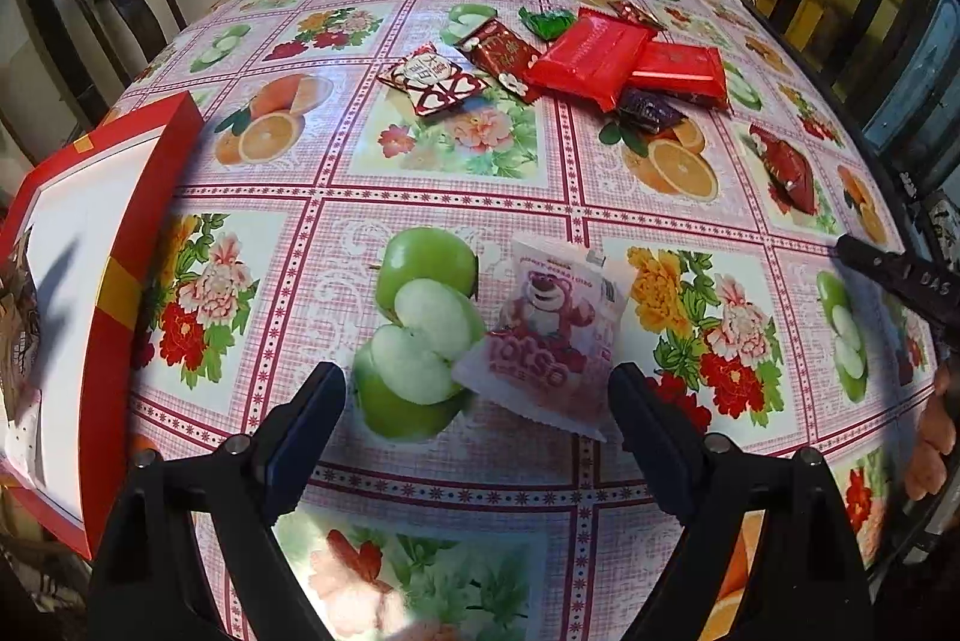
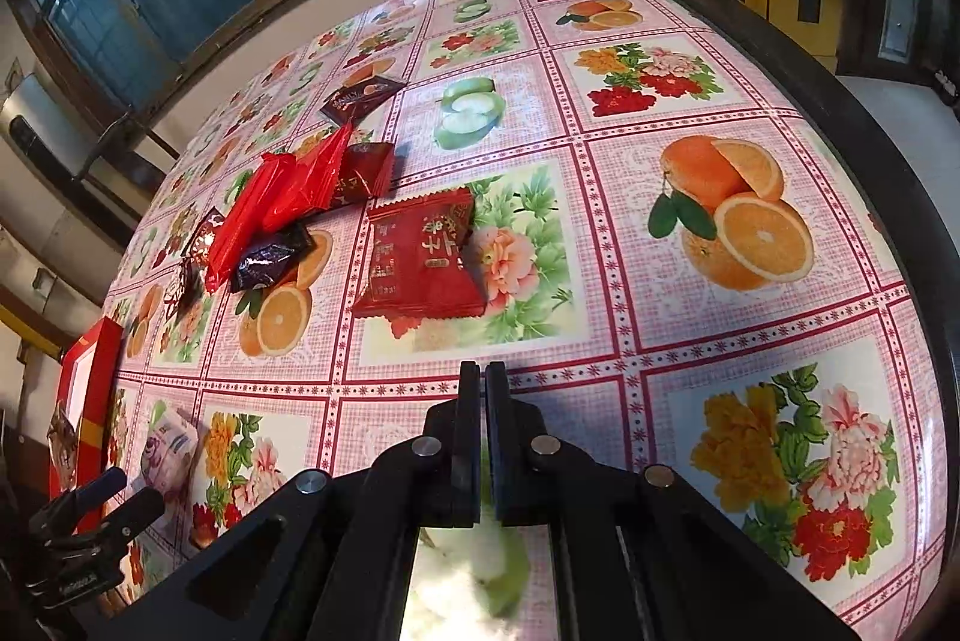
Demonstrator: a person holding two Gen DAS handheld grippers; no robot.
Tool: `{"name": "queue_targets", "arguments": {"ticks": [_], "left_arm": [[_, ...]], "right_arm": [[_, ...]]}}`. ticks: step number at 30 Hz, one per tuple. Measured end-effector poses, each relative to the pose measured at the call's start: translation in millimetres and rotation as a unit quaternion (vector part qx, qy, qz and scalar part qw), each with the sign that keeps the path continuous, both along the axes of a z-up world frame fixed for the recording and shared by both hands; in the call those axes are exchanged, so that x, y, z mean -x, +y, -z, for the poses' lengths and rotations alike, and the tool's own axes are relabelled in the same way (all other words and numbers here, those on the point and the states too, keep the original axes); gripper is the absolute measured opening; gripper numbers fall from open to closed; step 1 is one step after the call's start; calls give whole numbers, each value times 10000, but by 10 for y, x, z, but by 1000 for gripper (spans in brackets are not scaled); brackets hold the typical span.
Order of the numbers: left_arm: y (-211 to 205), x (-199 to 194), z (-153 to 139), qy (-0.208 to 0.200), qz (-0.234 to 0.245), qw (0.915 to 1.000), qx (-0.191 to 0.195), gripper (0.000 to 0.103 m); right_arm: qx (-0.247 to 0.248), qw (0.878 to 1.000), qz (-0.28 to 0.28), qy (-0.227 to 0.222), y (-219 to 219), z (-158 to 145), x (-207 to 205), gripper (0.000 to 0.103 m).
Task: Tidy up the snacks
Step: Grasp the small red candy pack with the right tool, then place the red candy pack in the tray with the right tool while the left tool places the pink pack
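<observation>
Left gripper (image 1: 477, 404) sits low over the table (image 1: 456, 473), fingers spread wide, nothing pinched. The pink bear snack packet (image 1: 555, 335) lies flat just ahead of them, nearer the right-hand finger, one corner between the tips. I read that as lining up a pick: fingers wide so they can straddle the packet's short side. It's puffy and slick, so I'd expect it to skate if I close off-centre.

Red box (image 1: 114, 281) is at the left table edge, tilted toward me, white inside showing, something brownish already in it that I can't make out. Parked there it's a short carry from the pink packet, which I take to be the drop target.

Right gripper (image 2: 483, 371) hovers above bare tablecloth, fingers pressed together, empty. Closed and off to the side, it's out of the left hand's lane. The dark red snack packet (image 2: 420, 263) lies just ahead of it, flat, apart from the rest; my guess is that's its next pick, and the fingers must open first.

Further back, the main pile: two bright red packets (image 1: 606, 53) overlapping, a dark purple one (image 1: 648, 110) tucked under their near edge, a heart-print packet (image 1: 432, 80) and a green wrapper (image 1: 549, 20) beside them. Stacked pieces need peeling off top first.

Most snacks are still on the table, so I judge this early in the job.
</observation>
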State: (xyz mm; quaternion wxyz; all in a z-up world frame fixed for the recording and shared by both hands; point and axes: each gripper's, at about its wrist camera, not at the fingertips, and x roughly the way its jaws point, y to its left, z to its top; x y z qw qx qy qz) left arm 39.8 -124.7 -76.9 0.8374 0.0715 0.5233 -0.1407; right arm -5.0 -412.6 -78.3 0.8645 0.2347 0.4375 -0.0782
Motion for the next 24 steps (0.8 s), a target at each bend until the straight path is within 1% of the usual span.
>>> {"name": "queue_targets", "arguments": {"ticks": [2, 5, 6, 8, 9, 10, 12, 13, 14, 16, 17, 18, 19, 20, 21, 22, 23, 24], "left_arm": [[-47, 10, 41, -60, 2, 10000, -77, 89], [-91, 30, 72, -135, 106, 9998, -110, 89], [-100, 33, 76, -122, 159, 9998, -82, 89], [-100, 21, 74, -137, 153, 9998, -87, 89], [-96, 8, 76, -127, 124, 9998, -76, 89], [-107, 0, 78, -136, 129, 9998, -82, 89], [-141, -15, 82, -157, 204, 9996, -101, 89], [-155, -30, 81, -153, 235, 9996, -101, 89], [-168, -43, 79, -158, 264, 9995, -101, 89], [-188, -61, 83, -214, 329, 9992, -107, 89], [-185, -60, 88, -235, 353, 9991, -85, 89], [-176, -60, 92, -249, 370, 9990, -47, 89], [-170, -57, 91, -278, 389, 9989, -25, 89], [-173, -54, 89, -313, 426, 9986, -14, 87], [-175, -51, 85, -344, 466, 9983, 9, 83], [-177, -44, 75, -389, 497, 9980, 29, 75], [-182, -42, 61, -441, 530, 9976, 53, 69], [-185, -38, 48, -479, 577, 9972, 72, 59]], "right_arm": [[11, 9997, -78, -218, 1, -76, 56, 3], [235, 9982, -50, -546, 72, -257, 32, 3], [247, 9980, -114, -575, 117, -301, -31, 7], [222, 9986, -180, -456, 166, -303, -195, 42], [234, 9991, -120, -320, 178, -272, -285, 74], [245, 9993, -44, -263, 178, -247, -340, 77], [291, 9993, 47, -250, 177, -204, -463, 77], [404, 9990, 129, -159, 174, -182, -521, 77], [565, 9981, 239, 46, 174, -143, -601, 77], [572, 9975, 187, 364, 161, -42, -708, 76], [681, 9964, 186, 468, 180, -6, -748, 73], [939, 9942, 236, 467, 208, -15, -748, 52], [1084, 9922, 221, 574, 226, -1, -761, 43], [1142, 9915, 232, 586, 233, 4, -761, 43], [1118, 9917, 228, 594, 227, 14, -759, 42], [1148, 9915, 212, 578, 229, 13, -746, 40], [1164, 9914, 189, 564, 235, 16, -731, 39], [1137, 9920, 157, 517, 235, 21, -706, 38]]}}
